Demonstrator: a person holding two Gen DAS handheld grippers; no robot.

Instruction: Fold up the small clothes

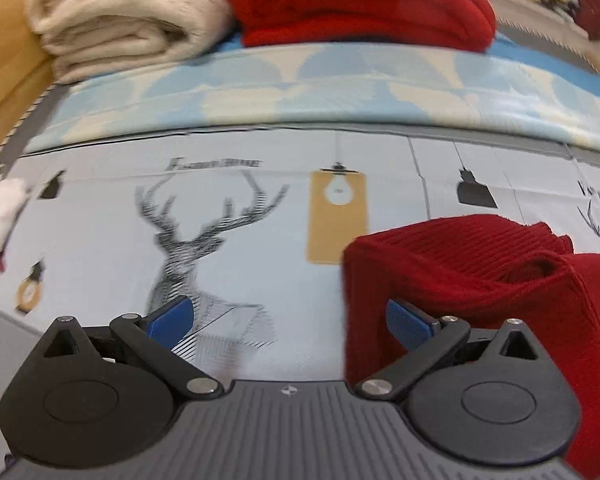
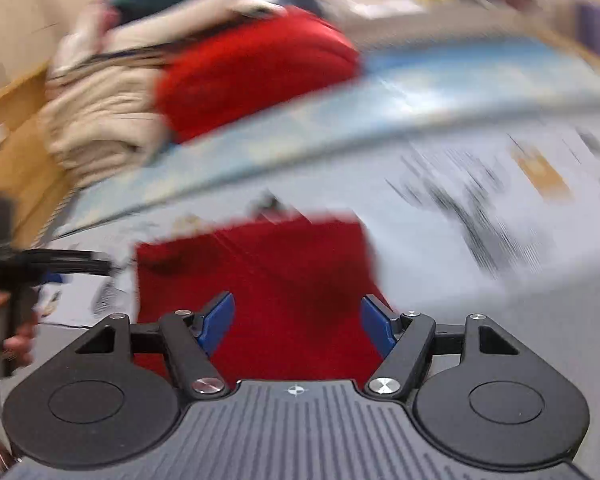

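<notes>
Dark red knit garment (image 1: 480, 280) lies folded on the deer-print tabletop (image 1: 100, 240), soft, light and floppy; best pinched at a folded edge. It sits right of the released left hand-held gripper (image 1: 288, 324) and, seemingly, just beyond the unclenched, empty right hand-held gripper (image 2: 296, 320).

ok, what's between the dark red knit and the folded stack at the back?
Left wrist view: bare printed sheet with deer and lamp prints, then a pale blue blanket band. Nothing else between the dark red knit and the stack.
</notes>
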